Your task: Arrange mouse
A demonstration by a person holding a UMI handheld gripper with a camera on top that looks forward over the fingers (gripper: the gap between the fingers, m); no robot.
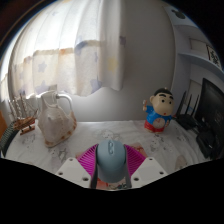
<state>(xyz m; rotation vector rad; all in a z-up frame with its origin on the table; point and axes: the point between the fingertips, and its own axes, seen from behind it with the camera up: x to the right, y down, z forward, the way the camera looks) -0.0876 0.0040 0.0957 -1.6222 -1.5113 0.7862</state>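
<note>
White desk (110,132) by the curtained window, gripper (111,170) clamped on a grey mouse (111,158); cartoon figurine (157,110) beyond.

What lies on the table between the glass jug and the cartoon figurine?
In the gripper view, only bare table lies between the glass jug and the cartoon figurine. The mouse sits nearer, between the fingers.

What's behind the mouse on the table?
Beyond the mouse, held between the tool fingers, bare table runs to a curtain. The table under the mouse is hidden.
</note>
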